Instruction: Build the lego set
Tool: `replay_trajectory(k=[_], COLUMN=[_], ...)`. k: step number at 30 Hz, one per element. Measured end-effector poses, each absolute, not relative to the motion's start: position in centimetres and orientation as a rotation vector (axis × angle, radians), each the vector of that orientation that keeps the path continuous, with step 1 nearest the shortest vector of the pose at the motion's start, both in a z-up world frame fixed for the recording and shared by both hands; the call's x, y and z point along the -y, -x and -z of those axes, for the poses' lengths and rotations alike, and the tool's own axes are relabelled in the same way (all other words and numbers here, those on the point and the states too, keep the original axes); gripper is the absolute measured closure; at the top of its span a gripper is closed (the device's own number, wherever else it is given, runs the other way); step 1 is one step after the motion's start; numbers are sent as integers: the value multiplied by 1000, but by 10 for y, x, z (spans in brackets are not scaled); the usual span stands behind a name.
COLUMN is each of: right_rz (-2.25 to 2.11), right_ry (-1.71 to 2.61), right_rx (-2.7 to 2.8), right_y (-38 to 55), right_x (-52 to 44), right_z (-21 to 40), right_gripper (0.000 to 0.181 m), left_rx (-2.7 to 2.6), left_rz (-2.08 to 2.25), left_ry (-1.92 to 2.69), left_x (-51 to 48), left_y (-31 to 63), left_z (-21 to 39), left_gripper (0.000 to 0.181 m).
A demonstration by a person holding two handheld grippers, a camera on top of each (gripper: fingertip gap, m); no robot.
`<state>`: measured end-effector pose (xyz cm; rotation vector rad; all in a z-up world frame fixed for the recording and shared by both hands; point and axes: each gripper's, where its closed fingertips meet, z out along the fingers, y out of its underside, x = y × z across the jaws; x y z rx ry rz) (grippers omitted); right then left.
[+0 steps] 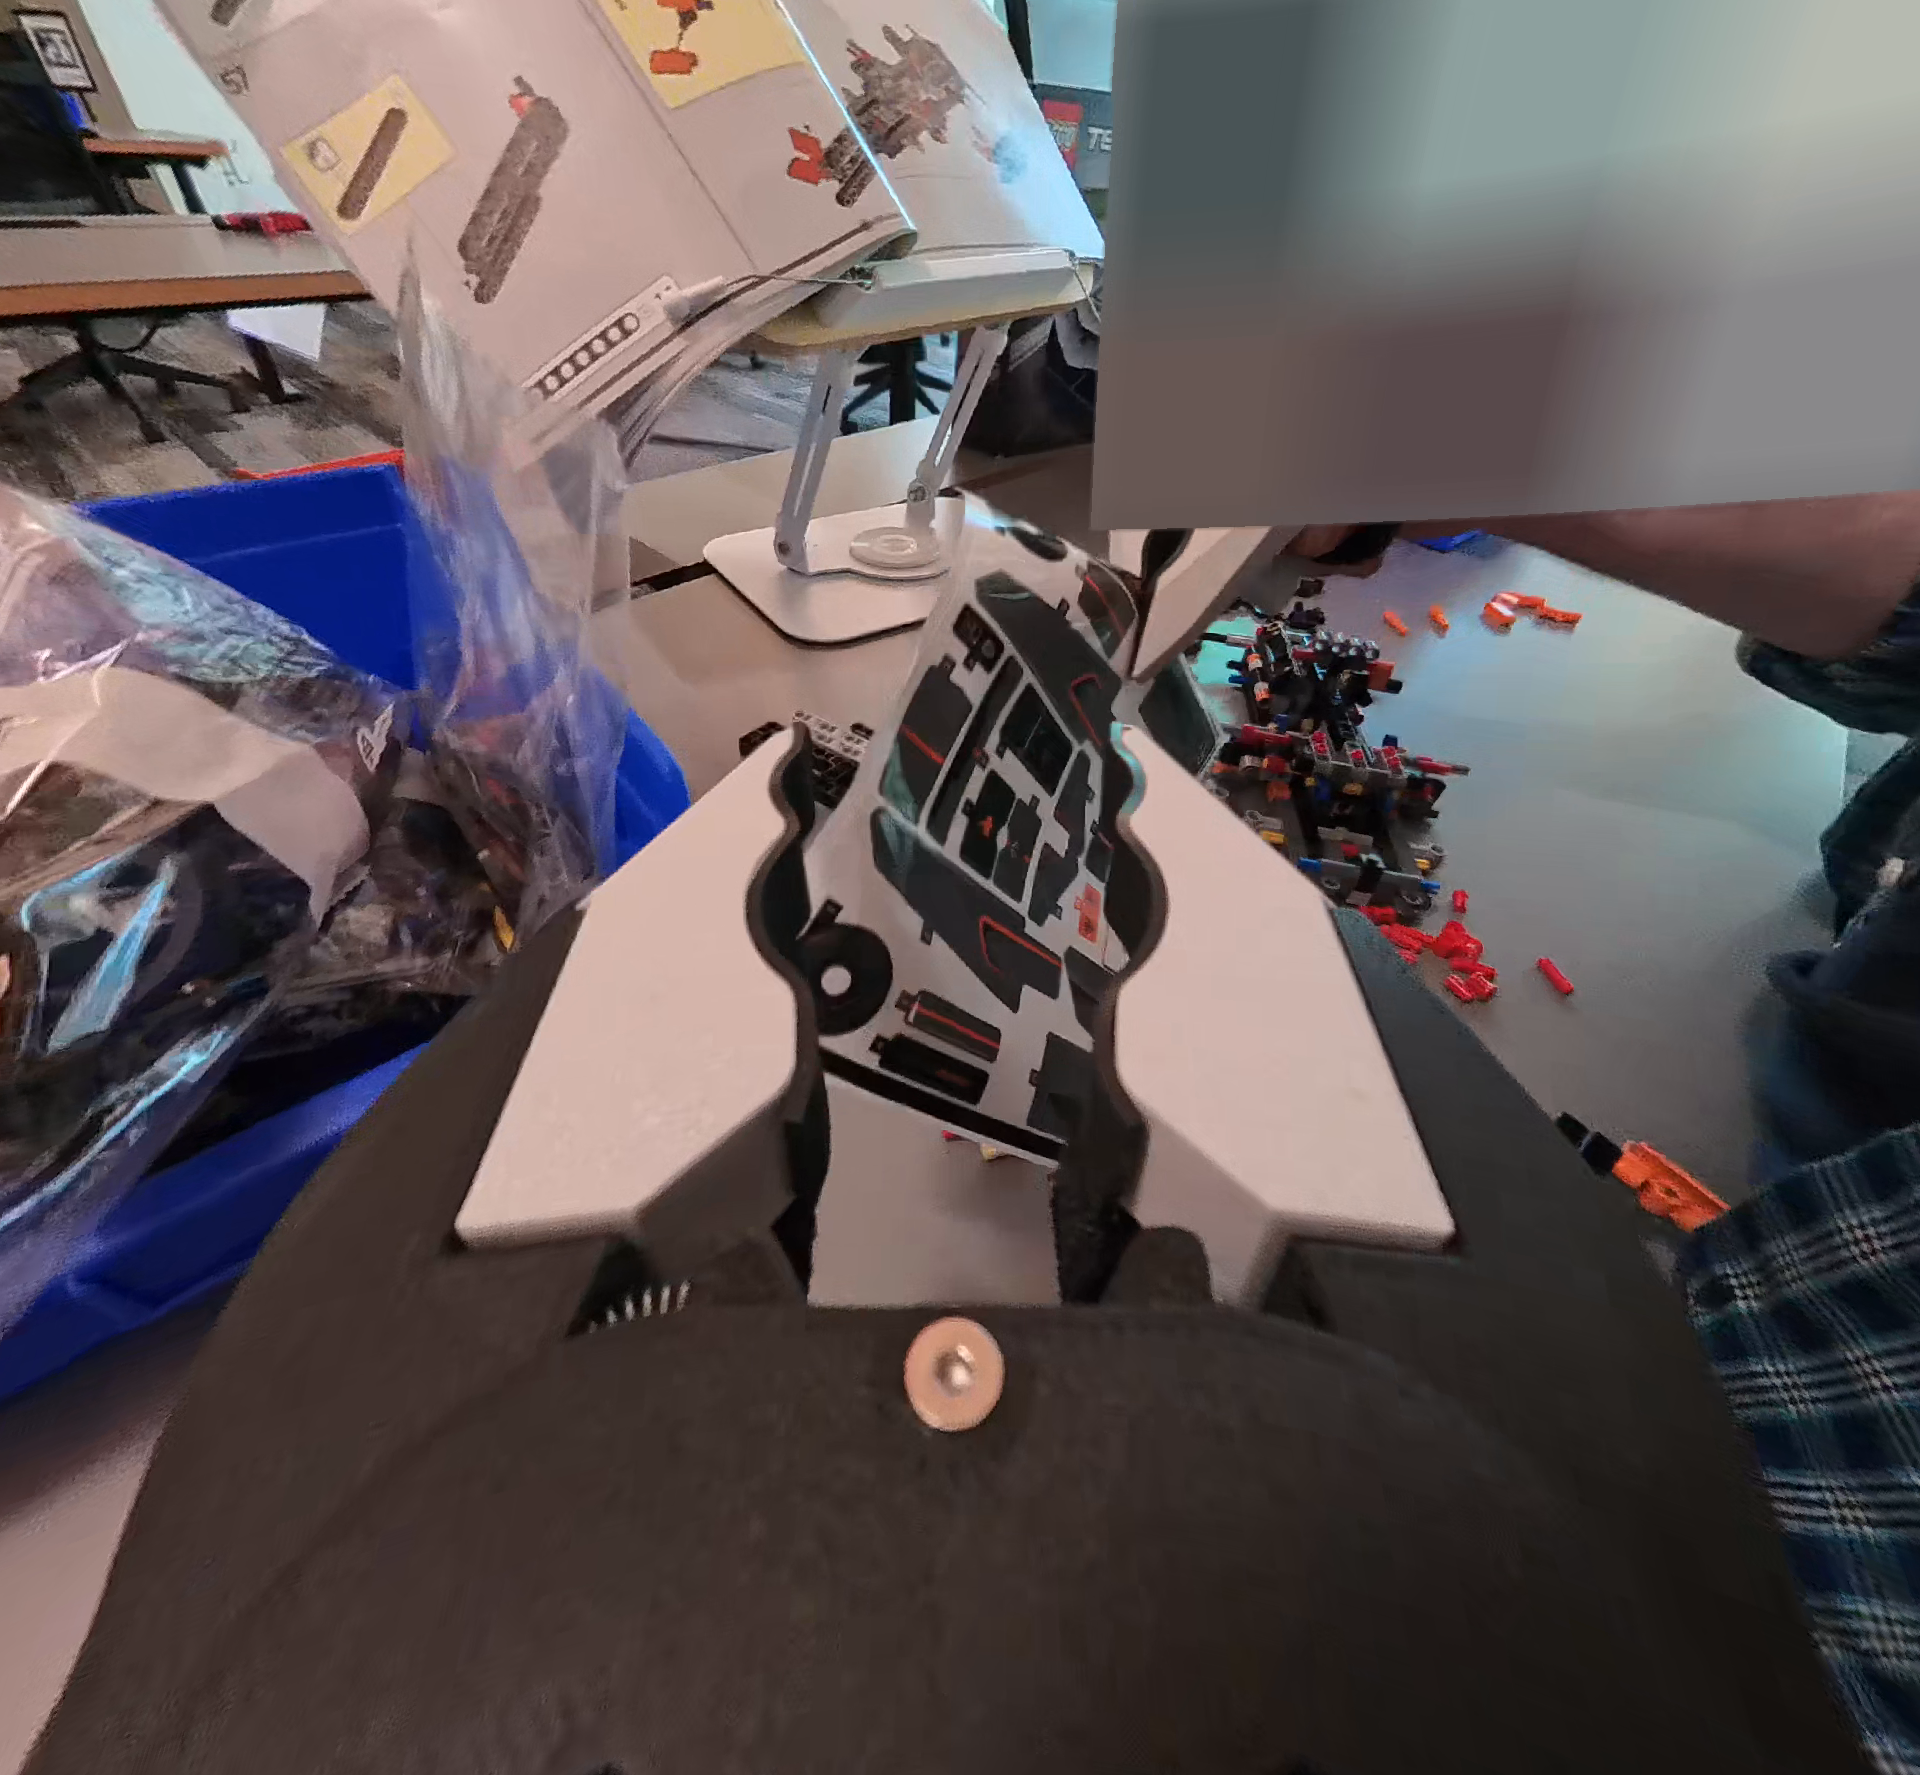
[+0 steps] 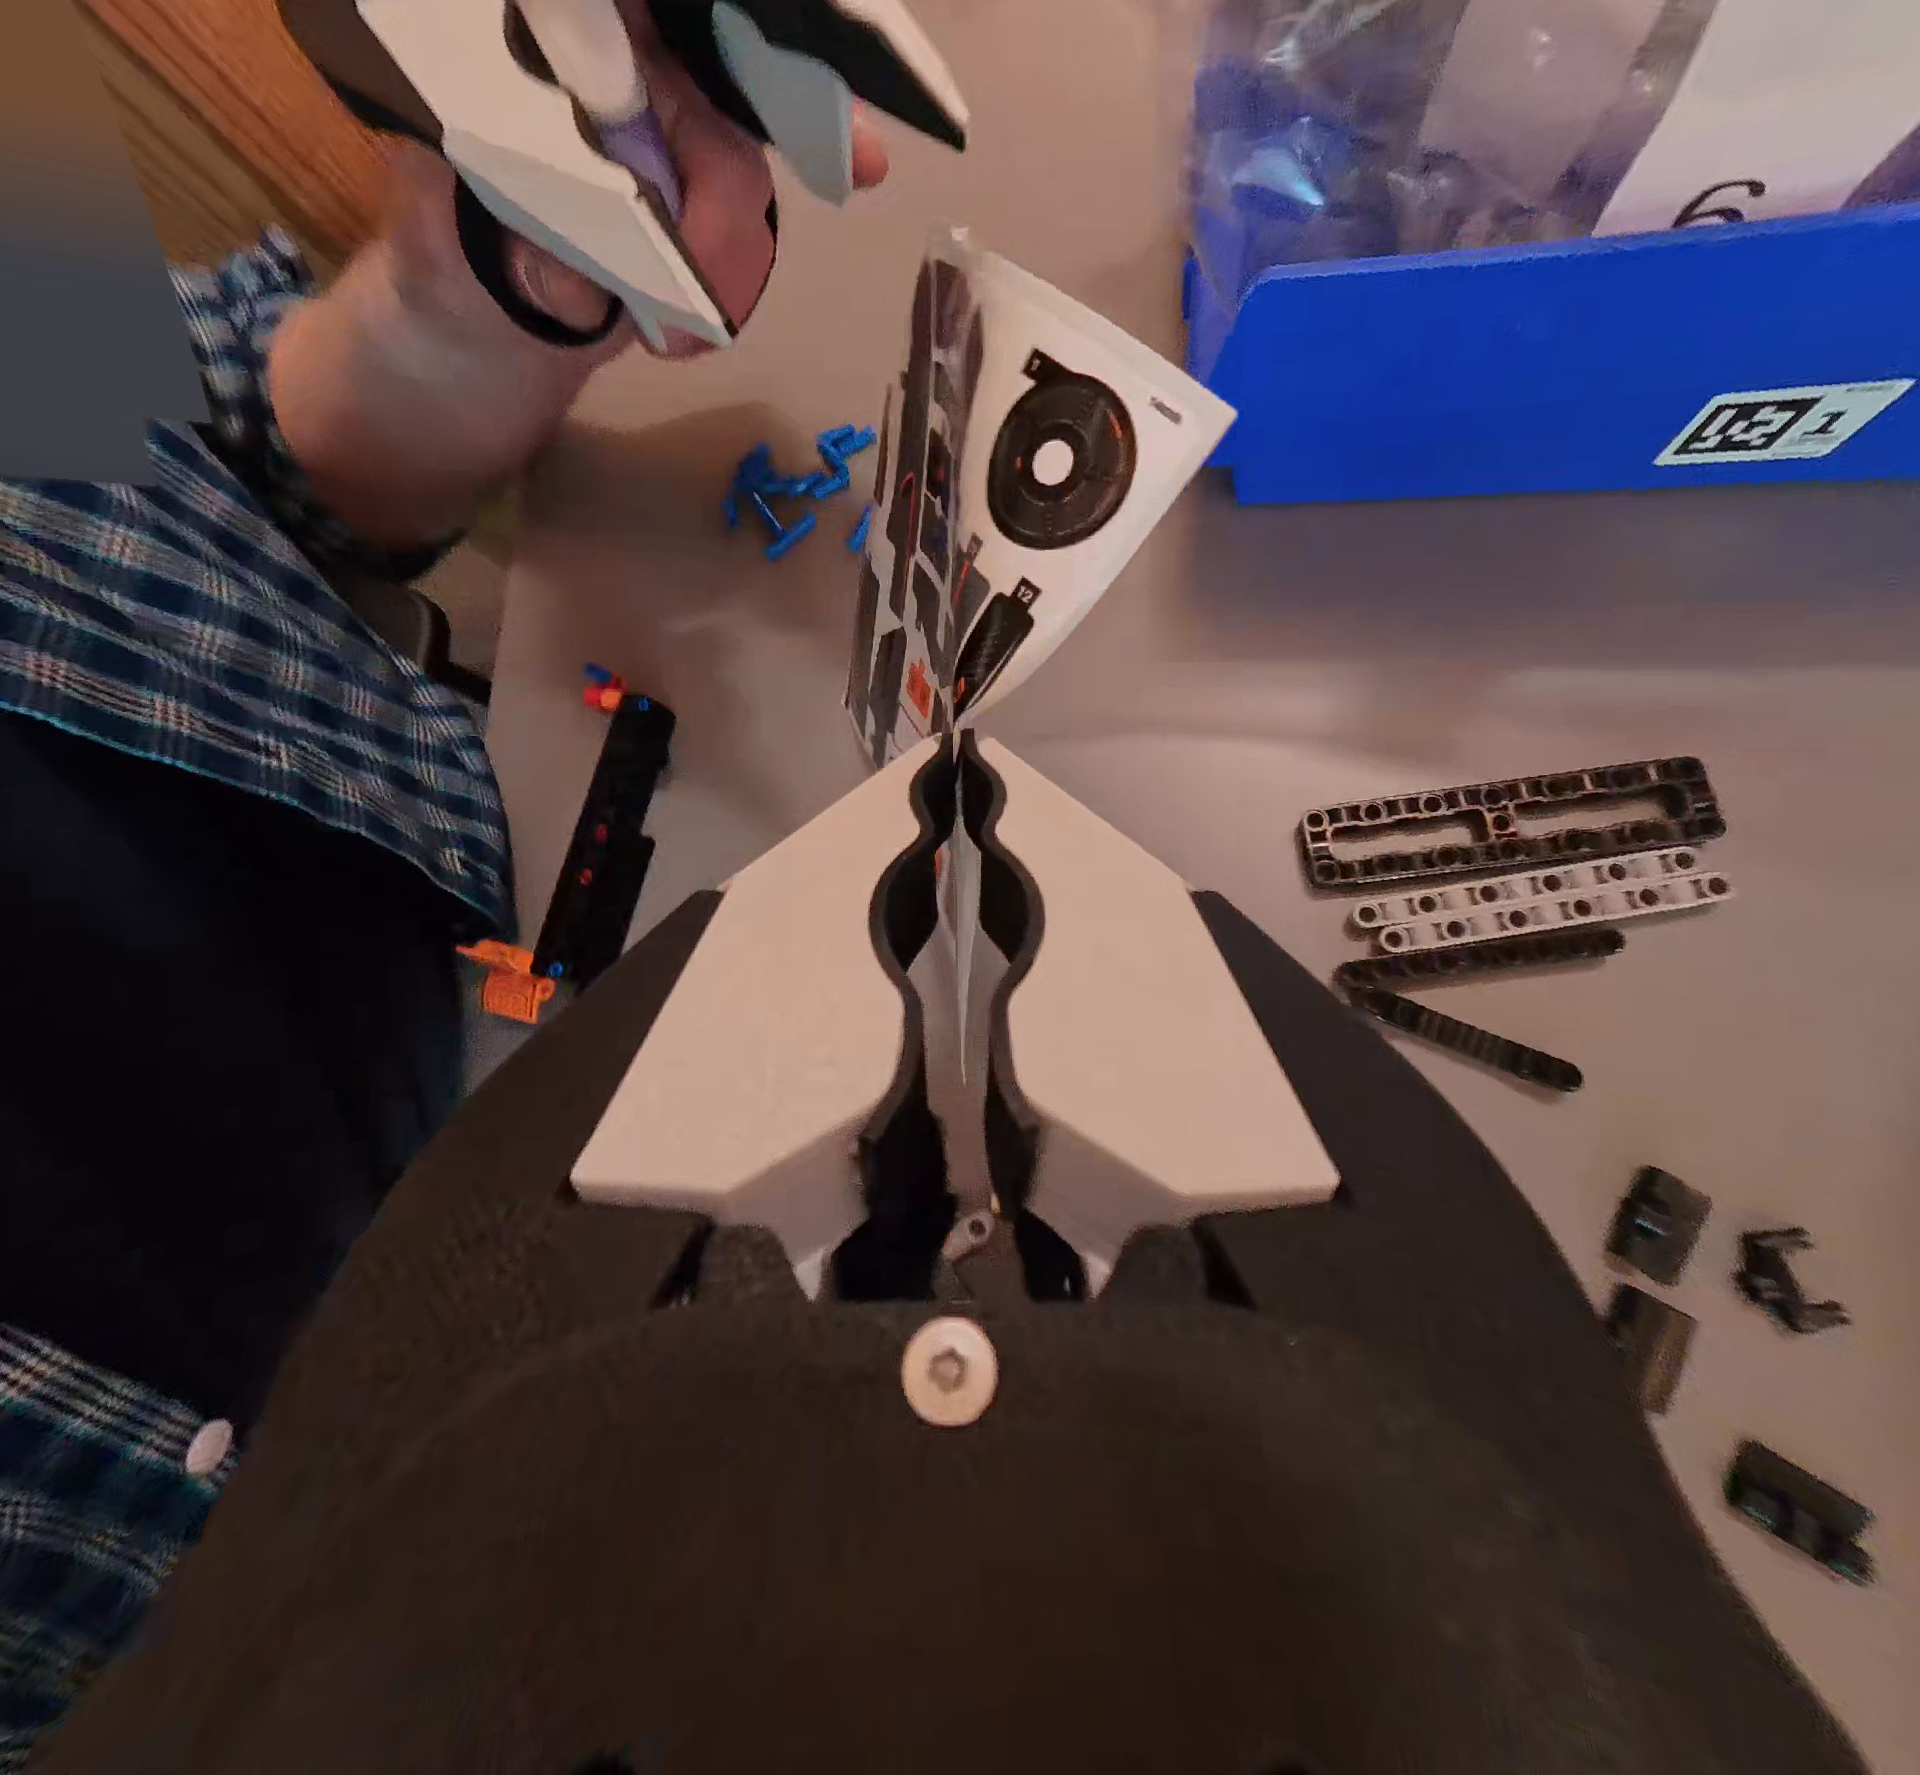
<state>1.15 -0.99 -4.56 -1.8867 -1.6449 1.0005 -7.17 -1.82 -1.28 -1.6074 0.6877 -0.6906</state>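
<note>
A white sticker sheet [image 1: 997,842] with black and red decals hangs upright above the table. My right gripper [image 2: 956,749] is shut on its edge, and the sheet [image 2: 1049,478] rises from the fingertips. In the left wrist view the right gripper [image 1: 1148,629] pinches the sheet's far corner. My left gripper [image 1: 961,749] is open, and the sheet shows between its spread fingers without being pressed. In the right wrist view the left gripper [image 2: 727,94] is open and just clear of the sheet's top. A partly built dark model [image 1: 1330,759] lies on the table beyond.
A blue bin [image 1: 312,562] with clear plastic bags of parts [image 1: 208,842] stands at left. An open instruction booklet [image 1: 540,115] rests on a white stand [image 1: 821,572]. Red pins [image 1: 1455,956], blue pins [image 2: 790,489], long beams [image 2: 1507,873], small black parts [image 2: 1662,1226] and a black assembly [image 2: 613,832] lie around. There is about 10 cm between the tips of the two grippers.
</note>
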Motion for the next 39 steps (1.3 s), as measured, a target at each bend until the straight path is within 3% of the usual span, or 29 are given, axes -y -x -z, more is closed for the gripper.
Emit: replay_trajectory(k=[11, 17, 22, 25, 28, 33, 39], right_rz=[-679, -522, -540, -585, -691, -904, -1167], right_ry=[1713, 1620, 1578, 1622, 1673, 1683, 1671], right_rx=[2035, 2174, 2146, 2051, 1941, 1826, 1772], right_y=[-11, -13, -8, -8, -8, -4, -5], right_x=[26, 28, 30, 26, 25, 27, 34], right_z=[37, 36, 27, 20, 15, 9, -5], right_gripper=[181, 181, 181, 169, 163, 181, 181], left_rx=[-938, -1004, -975, -906, -840, -770, -817], left_rz=[895, 1193, 1270, 1322, 1385, 1550, 1620], left_ry=[1679, 1740, 1750, 1710, 1674, 1610, 1591], left_x=[17, 29, 29, 27, 26, 27, 32], left_y=[29, 8, 1, 3, 6, 8, 4], left_z=[-8, -6, -3, -9, -14, -21, -18], left_gripper=[119, 127, 167, 181, 181, 181, 171])
